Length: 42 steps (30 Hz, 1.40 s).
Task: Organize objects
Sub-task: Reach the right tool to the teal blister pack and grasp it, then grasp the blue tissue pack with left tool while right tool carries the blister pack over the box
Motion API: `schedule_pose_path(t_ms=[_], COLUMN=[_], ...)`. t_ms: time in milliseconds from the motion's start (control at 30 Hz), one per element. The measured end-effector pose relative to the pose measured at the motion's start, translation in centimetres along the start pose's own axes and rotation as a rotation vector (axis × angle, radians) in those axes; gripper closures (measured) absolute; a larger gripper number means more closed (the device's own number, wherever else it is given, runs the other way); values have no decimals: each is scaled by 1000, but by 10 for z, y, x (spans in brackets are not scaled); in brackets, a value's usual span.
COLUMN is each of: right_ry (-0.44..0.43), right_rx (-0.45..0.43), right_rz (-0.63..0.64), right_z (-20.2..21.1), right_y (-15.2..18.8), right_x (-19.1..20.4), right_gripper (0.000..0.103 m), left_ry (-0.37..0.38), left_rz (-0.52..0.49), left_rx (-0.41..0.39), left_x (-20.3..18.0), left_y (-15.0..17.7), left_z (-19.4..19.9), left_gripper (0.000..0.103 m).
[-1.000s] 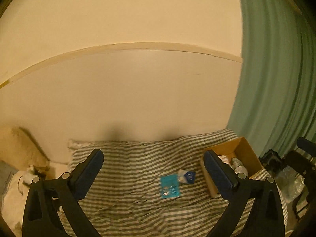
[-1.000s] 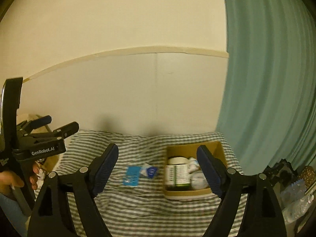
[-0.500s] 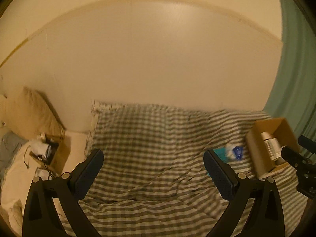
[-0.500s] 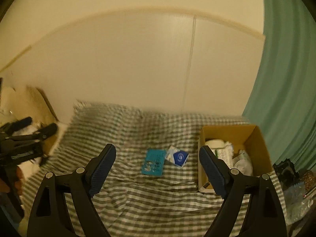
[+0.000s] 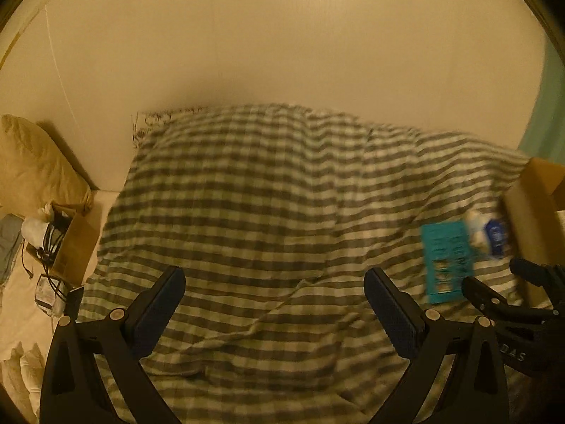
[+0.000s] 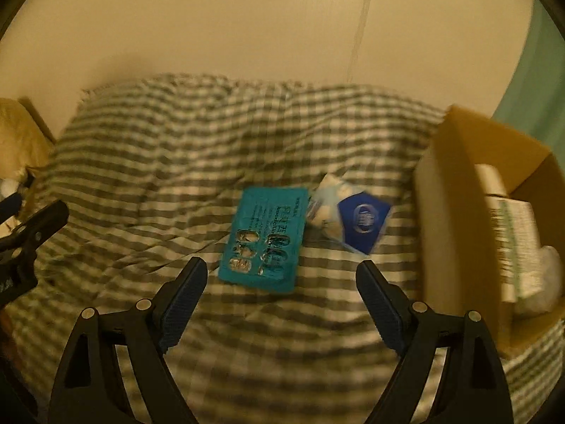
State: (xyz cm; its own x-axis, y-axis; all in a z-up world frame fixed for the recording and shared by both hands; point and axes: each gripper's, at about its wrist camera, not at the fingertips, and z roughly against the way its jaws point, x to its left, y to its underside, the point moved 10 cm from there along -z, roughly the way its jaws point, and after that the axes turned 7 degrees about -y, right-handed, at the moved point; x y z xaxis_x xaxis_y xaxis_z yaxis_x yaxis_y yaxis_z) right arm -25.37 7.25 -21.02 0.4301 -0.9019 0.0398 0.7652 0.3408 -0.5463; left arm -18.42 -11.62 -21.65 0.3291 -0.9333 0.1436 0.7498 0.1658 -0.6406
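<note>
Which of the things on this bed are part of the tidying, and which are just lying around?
Probably part of the job:
teal blister pack
blue-and-white packet
cardboard box on the right, already holding items
right gripper, open above the blister pack

Just lying about:
checked blanket
pillow
small box of cables

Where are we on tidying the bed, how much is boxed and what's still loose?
Boxed: a labelled container lies in the cardboard box. In hand: nothing; left gripper and right gripper are open. Left: the teal blister pack and blue-and-white packet on the striped blanket.
</note>
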Motion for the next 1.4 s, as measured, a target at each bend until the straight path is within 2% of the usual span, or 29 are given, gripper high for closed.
schedule_pose_path(t_ms=[133,300,367,400,533,633,833,967,1167,1400], right_ry=[-3,50,52,48,20,7,-19,37,81,95], right_rx=[45,103,110,104,59,-7,-67,-113,-141,-156], right_rz=[-3,13,8,9,2,7,7,0,-55,-74], right_z=[-41,-74,-78,-76,-52,-10,65,100,113,102], right_y=[-2,-1,2,2,2,-4,-14,-24,-22,-18], right_x=[10,9,7,7,5,-4,-34,-65,-107,-130], right_gripper=[17,17,34,34,35,35,35,35,35,35], left_ry=[-26,-7,-7,-7,10,52,143,197,255,331], left_rz=[0,-6,-18,-26,-51,-65,-156,-206,-238,-277], left_rx=[17,41,51,53,45,33,-14,-27,-21,15], left_x=[5,-1,-5,-7,-20,-37,-101,-142,-188,-237], left_y=[6,13,17,18,18,14,2,-1,-4,0], left_z=[-22,-36,-39,-39,-33,-21,12,26,29,12], left_gripper=[0,0,0,0,0,0,0,0,0,0])
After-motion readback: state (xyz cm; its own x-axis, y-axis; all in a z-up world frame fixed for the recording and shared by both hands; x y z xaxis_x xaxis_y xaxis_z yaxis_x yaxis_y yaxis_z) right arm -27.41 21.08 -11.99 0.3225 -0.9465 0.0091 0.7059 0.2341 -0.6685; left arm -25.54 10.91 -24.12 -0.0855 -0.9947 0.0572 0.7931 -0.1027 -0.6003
